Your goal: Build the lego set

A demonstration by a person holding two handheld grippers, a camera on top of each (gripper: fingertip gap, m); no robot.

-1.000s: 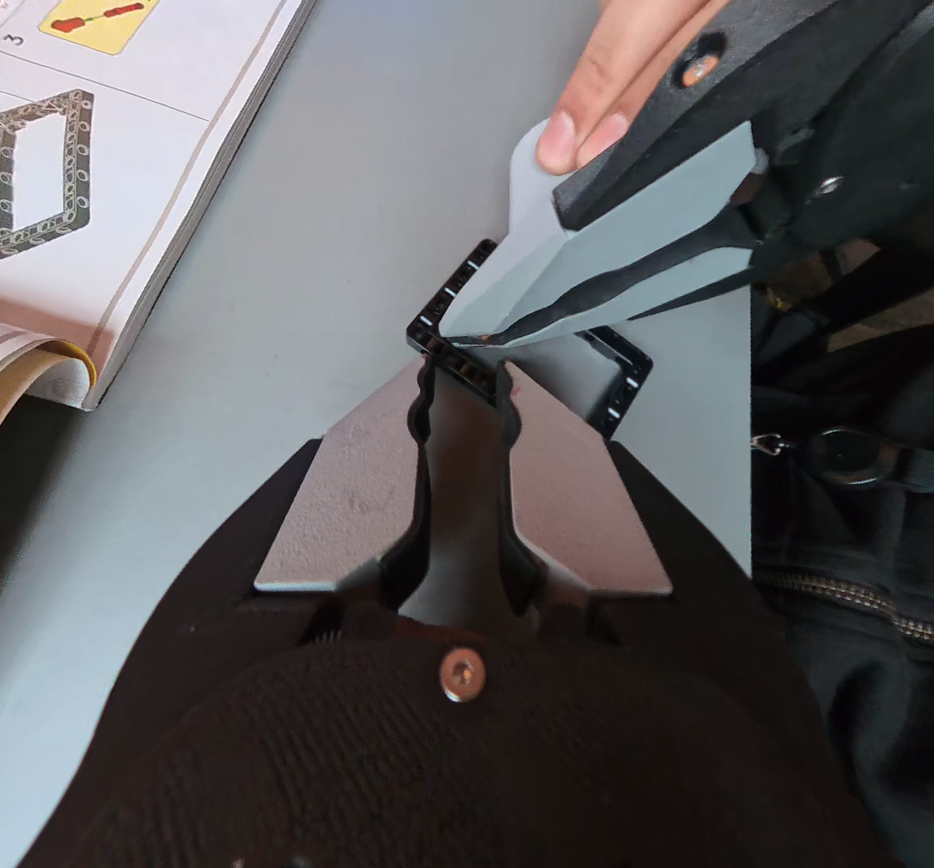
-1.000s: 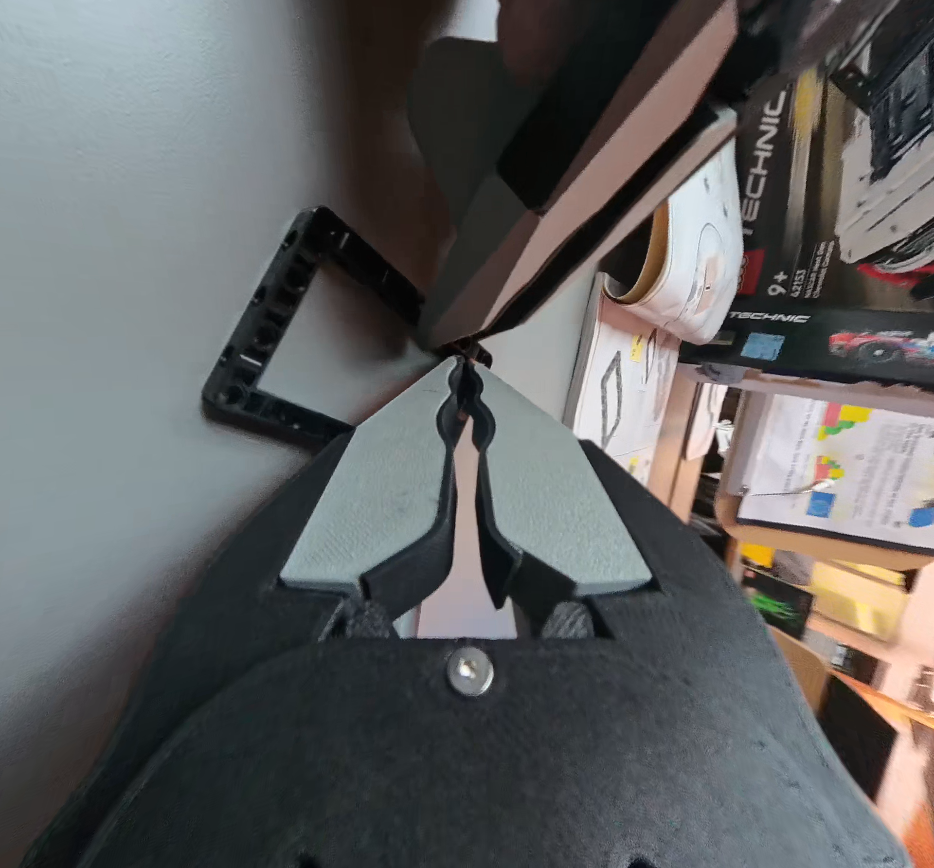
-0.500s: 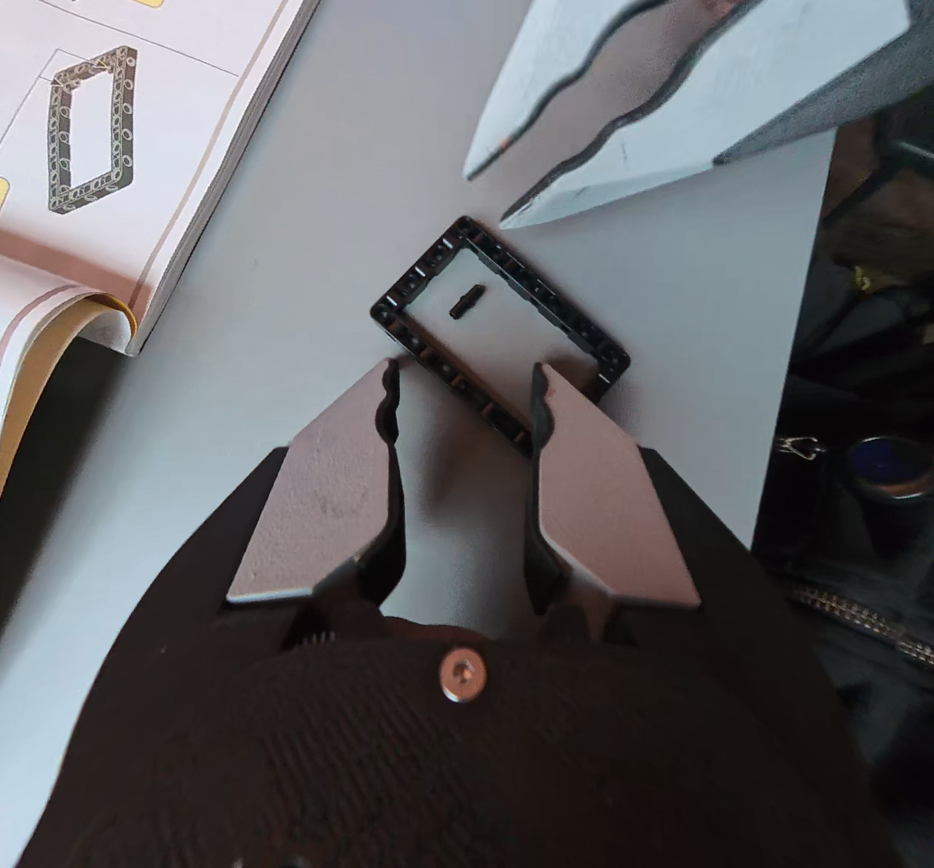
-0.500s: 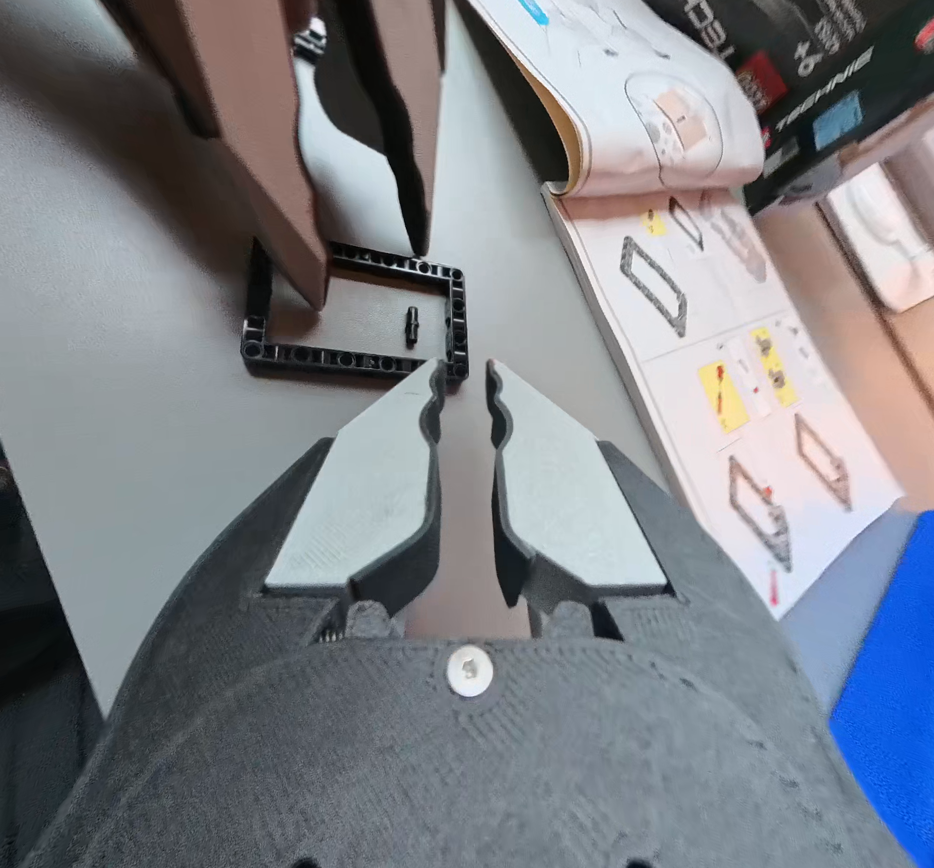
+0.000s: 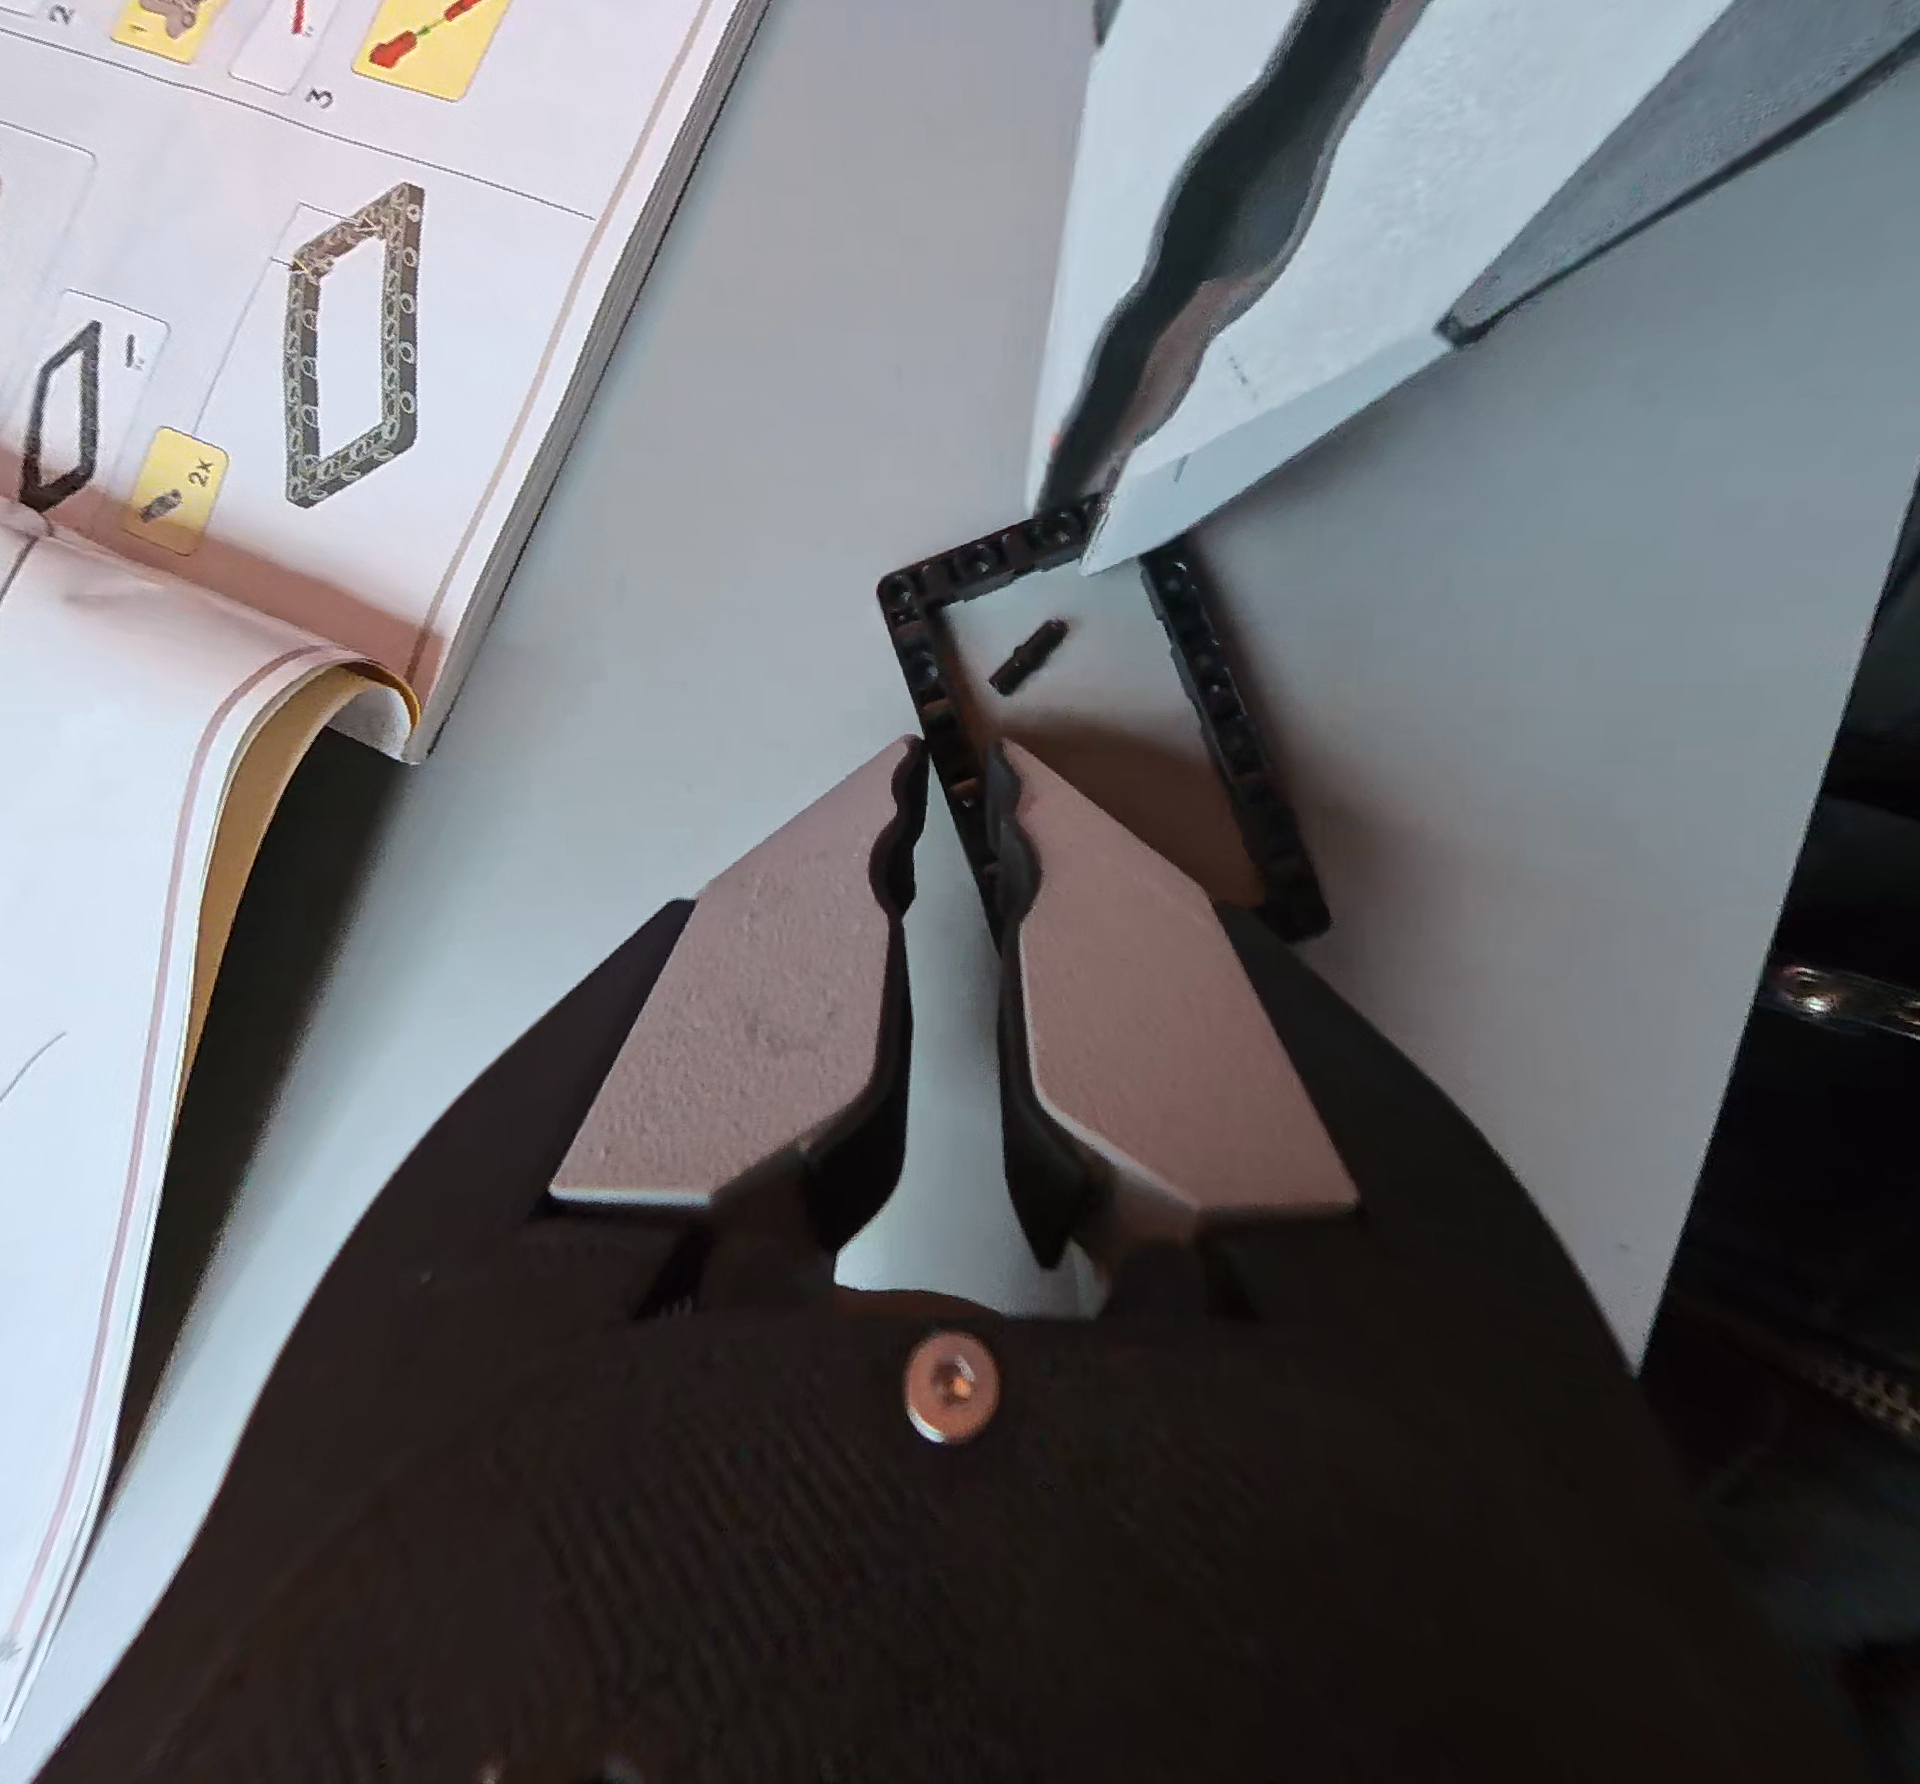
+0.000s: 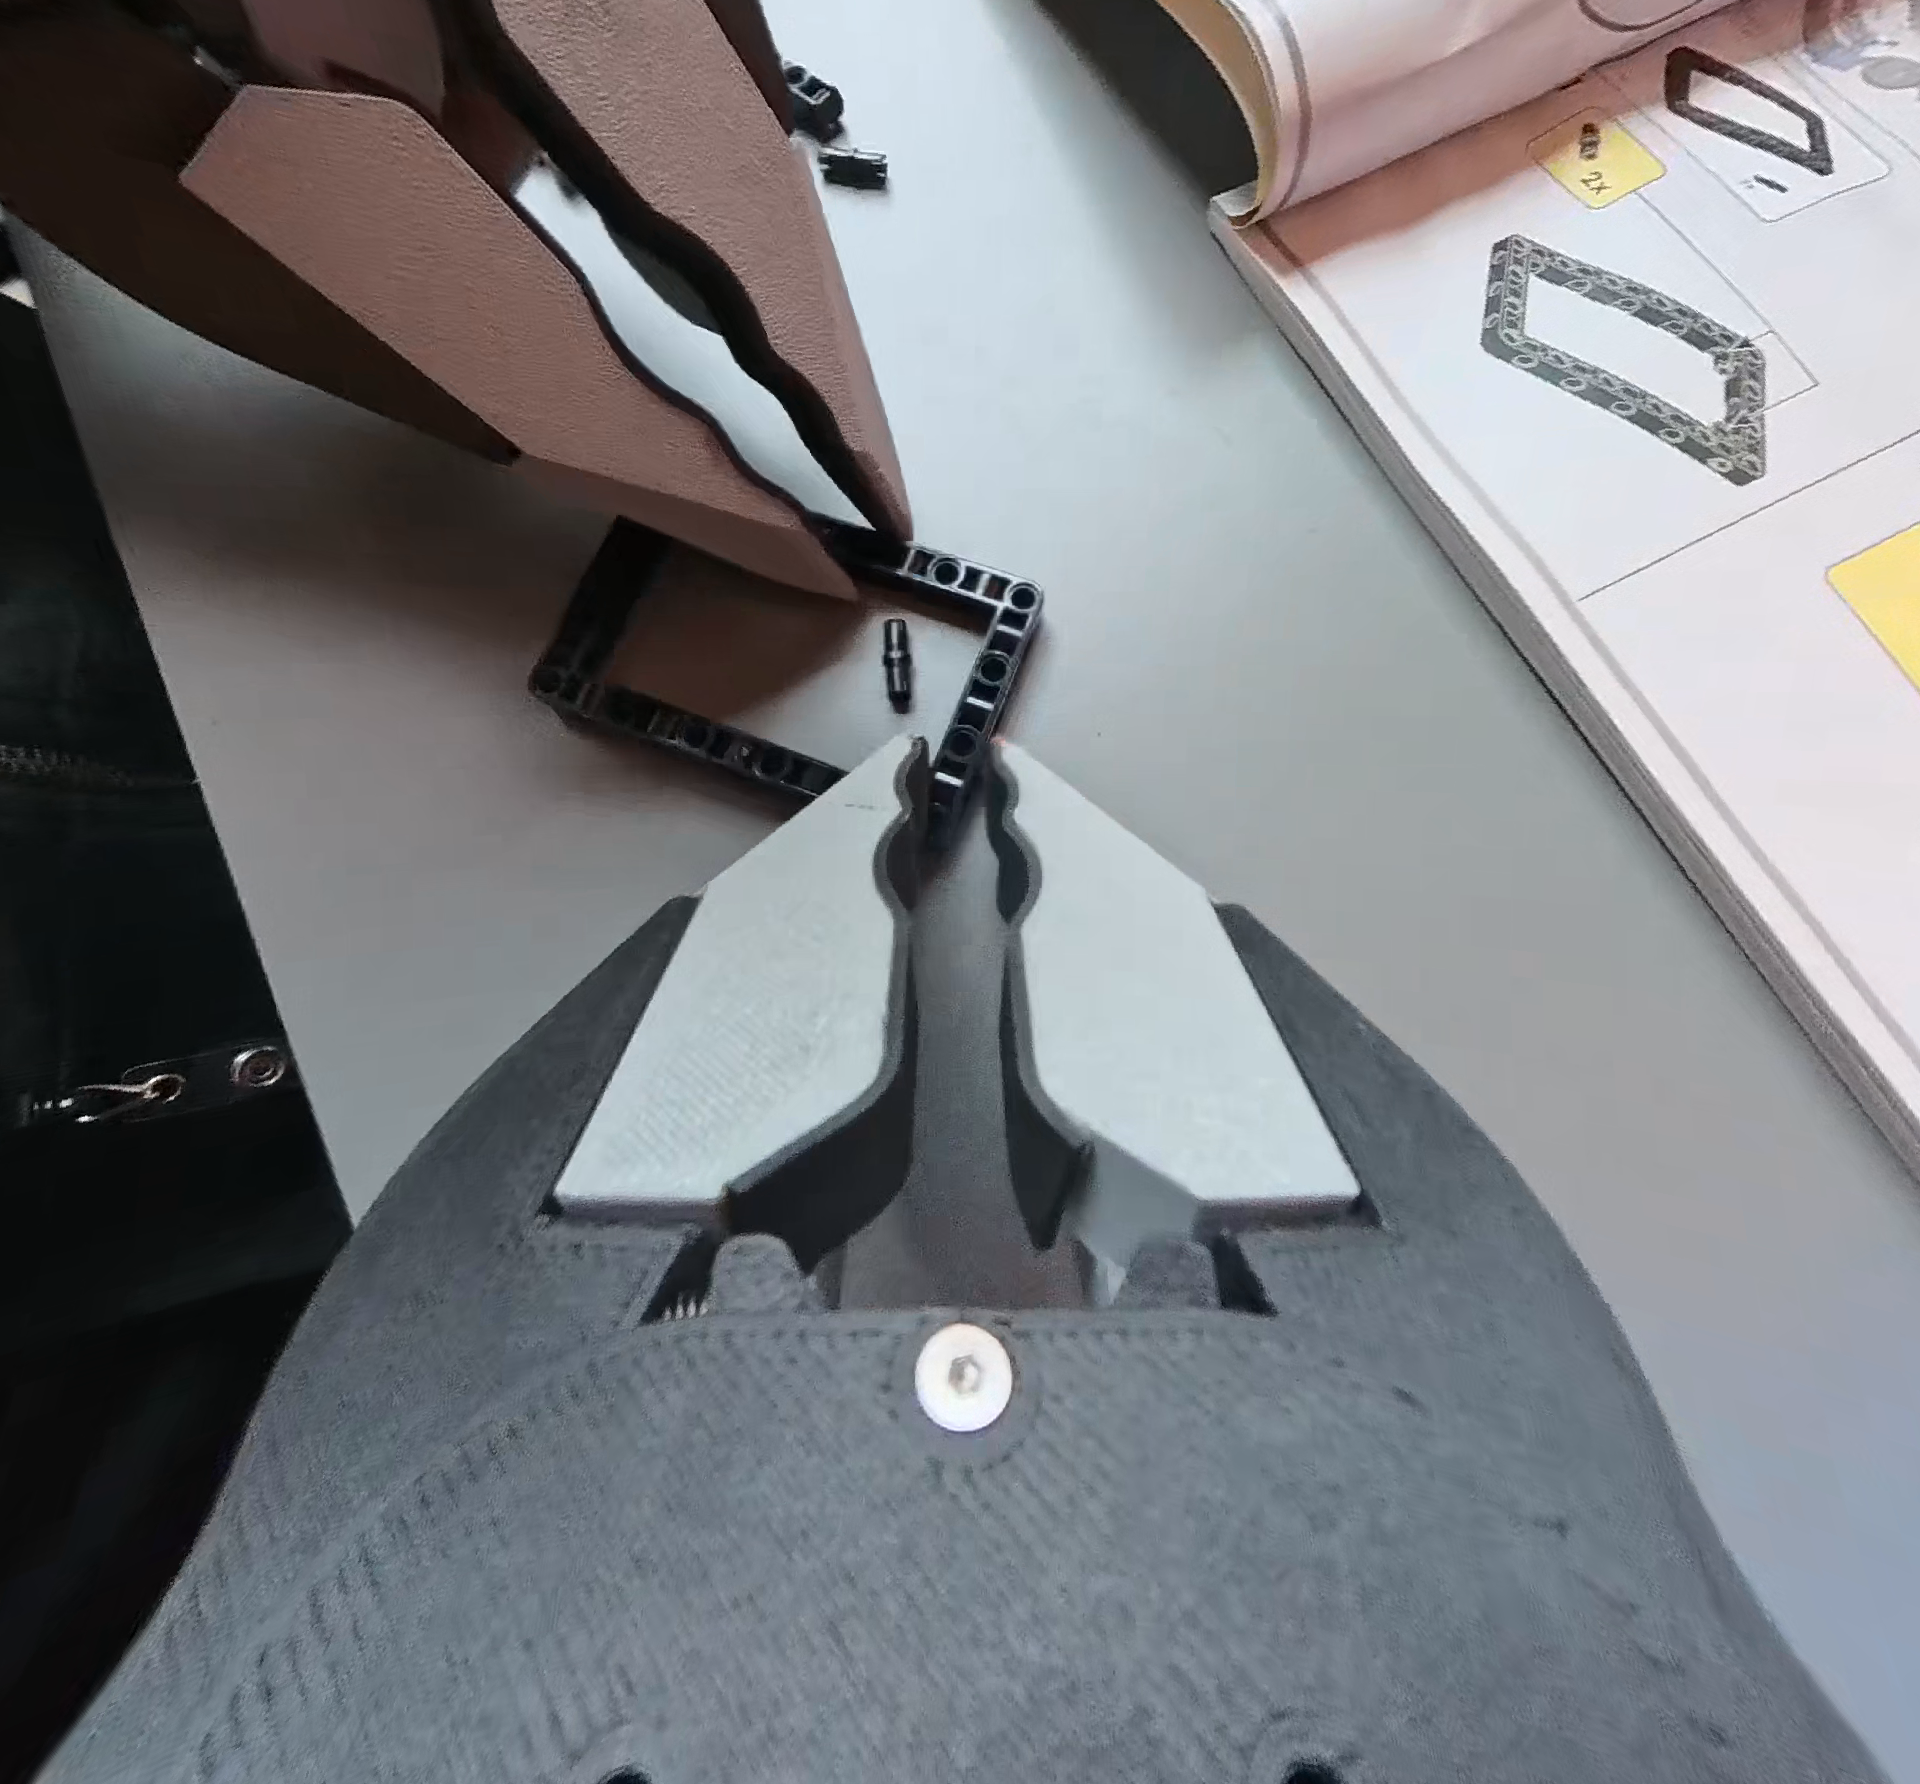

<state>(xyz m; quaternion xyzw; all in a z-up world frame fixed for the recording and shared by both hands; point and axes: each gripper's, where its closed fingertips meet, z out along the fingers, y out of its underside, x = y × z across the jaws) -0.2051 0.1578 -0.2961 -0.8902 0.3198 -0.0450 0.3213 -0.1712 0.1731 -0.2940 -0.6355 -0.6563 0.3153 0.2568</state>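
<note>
A black rectangular Lego frame [image 5: 918, 656] lies flat on the grey table. A small black pin [image 5: 1029, 656] lies loose inside it. My left gripper [image 5: 961, 760] is closed around the frame's near long side. My right gripper [image 5: 1081, 513] comes in from the upper right, its tips at the frame's far corner. In the right wrist view, my right gripper [image 6: 958, 760] is closed around one short side of the frame [image 6: 995, 666]. The left gripper [image 6: 873, 541] pinches the adjoining side. The pin [image 6: 896, 659] lies between the two grippers.
An open instruction booklet [image 5: 312, 300] lies left of the frame; it is at the right in the right wrist view [image 6: 1558, 404]. Two small black pieces [image 6: 831, 124] lie farther back. The table edge and dark fabric with a zipper [image 5: 1829, 1059] are just beyond the frame. My right fingertips sit around 5 centimeters from my left ones.
Both grippers were open and held above the frame half a second ago. They have since come down and closed onto two of its sides. The pin lies where it fell inside the frame.
</note>
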